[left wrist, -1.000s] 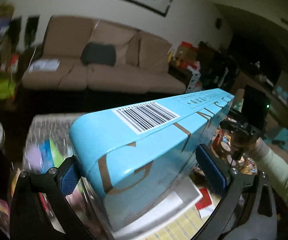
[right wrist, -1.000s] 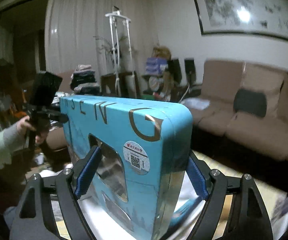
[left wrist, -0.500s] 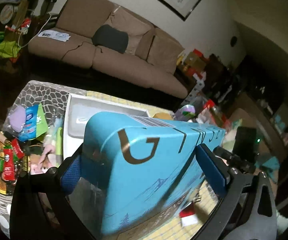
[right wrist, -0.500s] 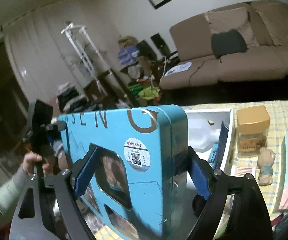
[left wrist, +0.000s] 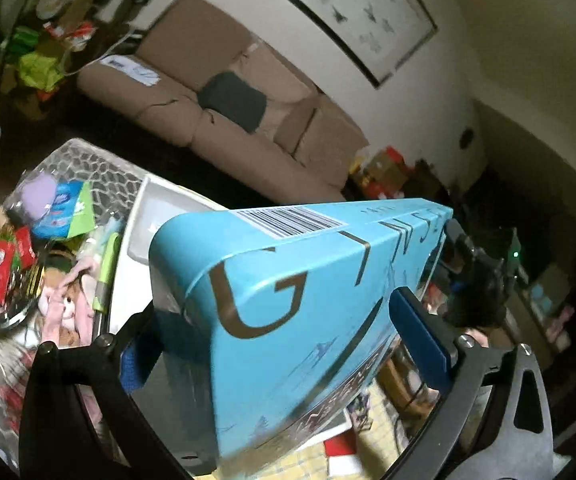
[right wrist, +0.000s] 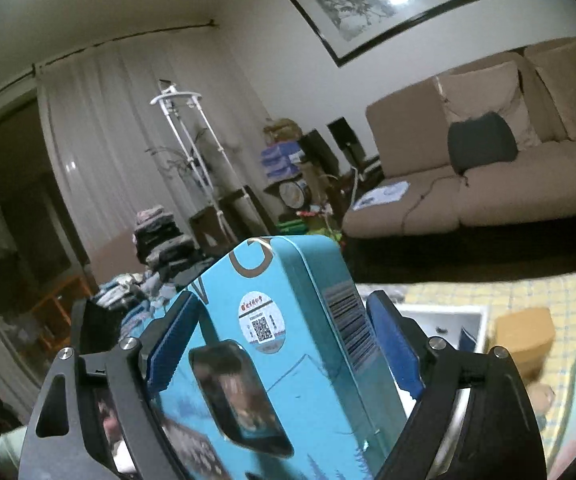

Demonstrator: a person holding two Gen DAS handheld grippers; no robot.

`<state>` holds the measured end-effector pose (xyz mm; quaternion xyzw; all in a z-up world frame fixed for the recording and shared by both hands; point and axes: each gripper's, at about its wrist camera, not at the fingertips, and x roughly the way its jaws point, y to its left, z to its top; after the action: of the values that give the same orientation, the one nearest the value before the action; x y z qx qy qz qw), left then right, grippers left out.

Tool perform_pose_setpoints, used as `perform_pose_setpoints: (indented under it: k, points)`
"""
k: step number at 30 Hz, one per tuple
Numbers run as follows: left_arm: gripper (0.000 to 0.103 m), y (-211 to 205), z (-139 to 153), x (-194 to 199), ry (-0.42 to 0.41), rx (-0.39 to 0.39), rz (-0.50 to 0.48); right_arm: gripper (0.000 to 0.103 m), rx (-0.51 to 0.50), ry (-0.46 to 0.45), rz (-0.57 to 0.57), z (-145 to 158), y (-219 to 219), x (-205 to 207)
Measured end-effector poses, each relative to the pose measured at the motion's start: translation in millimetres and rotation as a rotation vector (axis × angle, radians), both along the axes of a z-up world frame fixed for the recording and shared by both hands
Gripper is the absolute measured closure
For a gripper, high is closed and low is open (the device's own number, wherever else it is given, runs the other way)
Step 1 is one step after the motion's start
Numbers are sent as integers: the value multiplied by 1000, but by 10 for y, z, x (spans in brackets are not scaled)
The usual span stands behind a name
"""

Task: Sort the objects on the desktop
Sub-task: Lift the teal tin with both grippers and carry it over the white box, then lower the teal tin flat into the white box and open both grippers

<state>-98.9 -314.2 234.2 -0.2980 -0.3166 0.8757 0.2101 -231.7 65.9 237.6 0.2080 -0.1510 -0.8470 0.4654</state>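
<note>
Your left tongs [left wrist: 288, 336] still pinch one end of the blue tin [left wrist: 308, 320], tilted further than half a second ago, barcode edge now up; the white tray [left wrist: 155, 216] lies beyond; your right tongs [right wrist: 283, 344] clamp the other end [right wrist: 288, 360].

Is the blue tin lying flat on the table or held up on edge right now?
Held up, tilted on edge. The blue tin sits between the left tongs and right tongs, barcode edge uppermost, above the white tray.
</note>
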Motion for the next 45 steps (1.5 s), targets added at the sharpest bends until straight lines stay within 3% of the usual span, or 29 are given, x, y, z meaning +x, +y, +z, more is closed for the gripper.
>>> perform_pose_setpoints:
  k: [3, 7, 9, 11, 13, 15, 16, 19, 22, 27, 31, 34, 37, 40, 43, 45]
  points:
    - [1, -65, -114, -90, -37, 43, 39, 15, -8, -6, -22, 65, -222, -222]
    - [1, 13, -415, -159, -108, 183, 11, 22, -9, 32, -54, 230, -485, -425]
    - [0, 119, -633, -66, -160, 283, 3, 27, 68, 33, -22, 235, -709, -532]
    - [6, 231, -875, 53, -226, 316, -1, 28, 185, 26, 0, 69, -970, -604]
    - [2, 323, -1020, 164, -256, 331, -12, 29, 251, 79, -47, -85, -1116, -602]
    - [4, 380, -905, 293, -243, 217, 31, 29, 179, 30, -30, -124, -1125, -647]
    - [4, 405, -771, 368, -211, 111, 72, 29, 180, 19, -23, -131, -1173, -657]
    - [4, 493, -466, 465, -141, -159, 142, 28, 254, 97, -86, -90, -1330, -543]
    - [2, 590, -376, 369, -125, -271, 120, 22, 228, 90, -90, -80, -1292, -438]
    - [3, 819, -765, -11, -282, -463, 55, 18, 225, -13, -152, -98, -888, -502]
    - [3, 758, -812, -118, -257, -517, 111, 16, 315, -141, -211, -317, -407, -369]
    - [3, 648, -800, -281, -261, -516, 164, 16, 360, -284, -226, -689, -178, -248]
    - [2, 707, -918, -510, -304, -560, 149, 17, 369, -438, -200, -1104, -105, -145]
    - [3, 946, -993, -693, -322, -669, 106, 17, 406, -545, -190, -1404, -137, -91]
    - [3, 1071, -967, -760, -325, -762, 87, 17, 440, -591, -178, -1574, -207, -42]
    - [3, 1204, -1003, -818, -324, -817, 55, 17, 492, -541, -191, -1589, -276, -33]
